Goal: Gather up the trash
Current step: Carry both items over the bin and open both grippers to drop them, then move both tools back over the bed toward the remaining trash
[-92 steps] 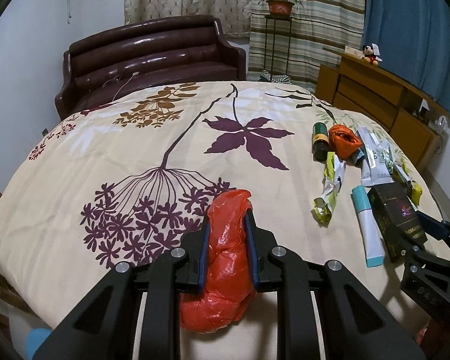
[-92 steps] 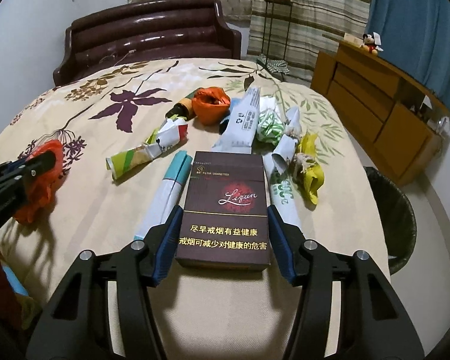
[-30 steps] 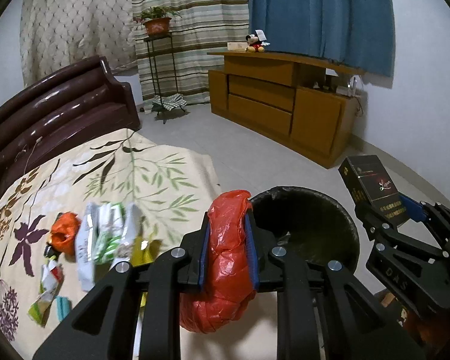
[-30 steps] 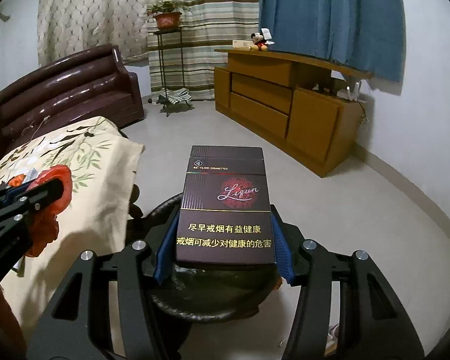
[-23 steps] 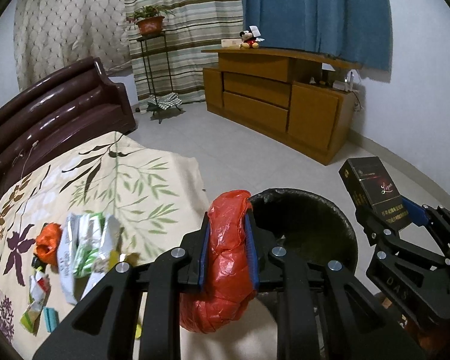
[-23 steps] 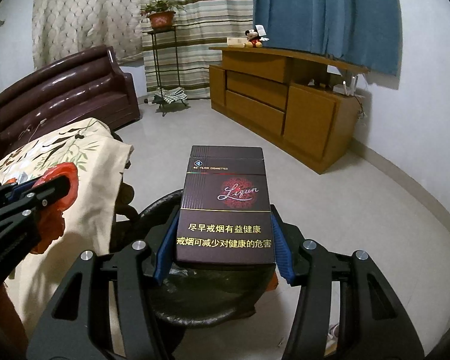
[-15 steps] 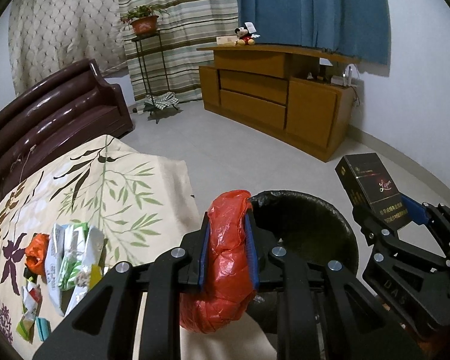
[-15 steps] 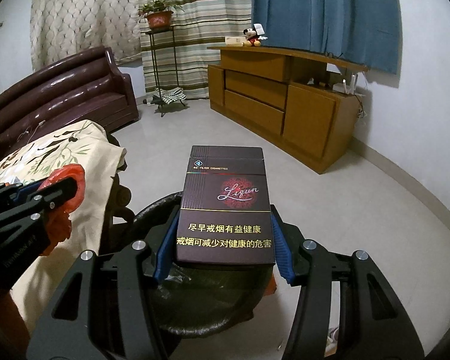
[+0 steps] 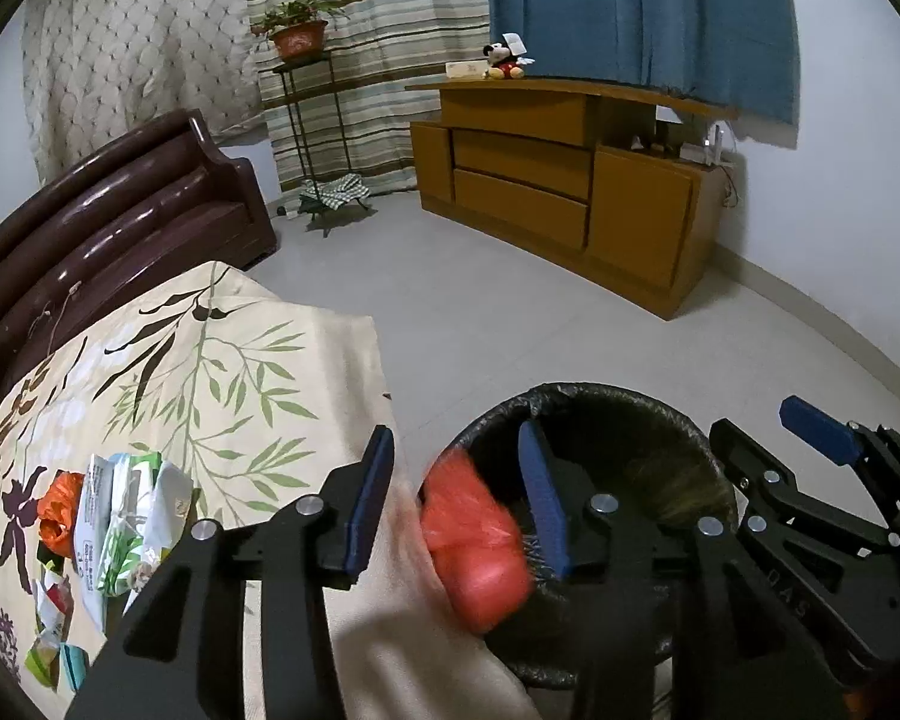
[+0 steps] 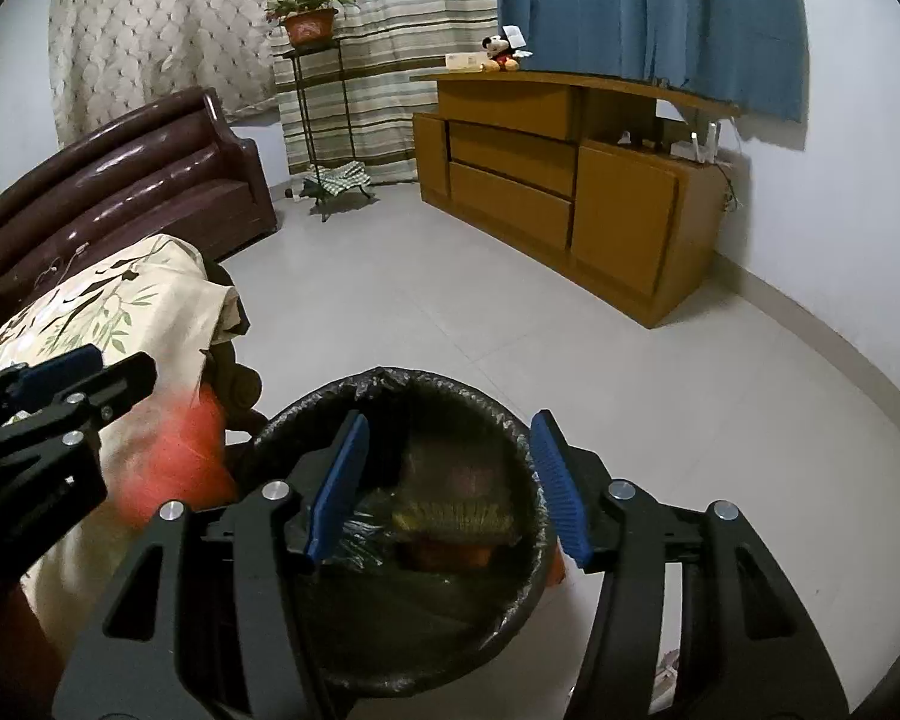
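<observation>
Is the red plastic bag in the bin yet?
Not yet. The red plastic bag is blurred in mid-fall between the opening left gripper's pads, beside the bin's rim.

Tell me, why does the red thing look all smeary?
Left wrist view: the red bag is motion-blurred, dropping from the opening left gripper beside the bin. Right wrist view: it is a red smear; the room stays sharp but fisheye-curved.

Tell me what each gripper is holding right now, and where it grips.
Nothing. The left gripper is opening and the red bag is falling free between its fingers. The right gripper is open above the bin.
</observation>
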`<state>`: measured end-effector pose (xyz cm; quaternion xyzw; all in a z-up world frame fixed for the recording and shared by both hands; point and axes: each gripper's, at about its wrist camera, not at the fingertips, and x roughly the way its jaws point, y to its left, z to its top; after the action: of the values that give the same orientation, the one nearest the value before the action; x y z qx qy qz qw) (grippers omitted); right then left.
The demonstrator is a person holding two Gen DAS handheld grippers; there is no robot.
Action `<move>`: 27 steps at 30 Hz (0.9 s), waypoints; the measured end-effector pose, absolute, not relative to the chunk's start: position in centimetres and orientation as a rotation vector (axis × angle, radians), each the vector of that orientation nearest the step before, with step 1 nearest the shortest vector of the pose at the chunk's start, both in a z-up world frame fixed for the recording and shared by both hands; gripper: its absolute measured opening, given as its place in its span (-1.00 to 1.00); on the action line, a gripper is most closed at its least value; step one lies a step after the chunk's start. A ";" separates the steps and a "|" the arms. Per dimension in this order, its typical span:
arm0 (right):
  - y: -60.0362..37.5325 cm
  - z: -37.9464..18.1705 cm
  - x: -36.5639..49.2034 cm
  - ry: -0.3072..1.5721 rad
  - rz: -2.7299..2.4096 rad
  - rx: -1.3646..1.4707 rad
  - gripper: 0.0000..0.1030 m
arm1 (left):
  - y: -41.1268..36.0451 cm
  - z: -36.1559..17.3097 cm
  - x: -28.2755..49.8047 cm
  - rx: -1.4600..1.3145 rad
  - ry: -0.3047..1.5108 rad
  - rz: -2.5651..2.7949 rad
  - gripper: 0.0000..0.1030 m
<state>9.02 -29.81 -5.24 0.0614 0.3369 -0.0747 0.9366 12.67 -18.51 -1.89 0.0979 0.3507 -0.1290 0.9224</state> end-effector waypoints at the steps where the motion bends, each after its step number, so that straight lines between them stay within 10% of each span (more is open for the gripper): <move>1: -29.8 -5.3 9.0 0.689 -0.156 0.128 0.07 | -18.5 -1.9 12.6 0.202 0.719 -0.264 -0.12; 27: -23.6 -4.0 6.0 0.696 -0.074 0.119 0.07 | -10.4 -0.1 8.7 0.163 0.718 -0.156 0.01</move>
<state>5.98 -23.61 -4.03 0.0583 0.3410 -0.0361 0.9376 8.69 -10.41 -0.08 0.0796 0.3507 -0.0763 0.9300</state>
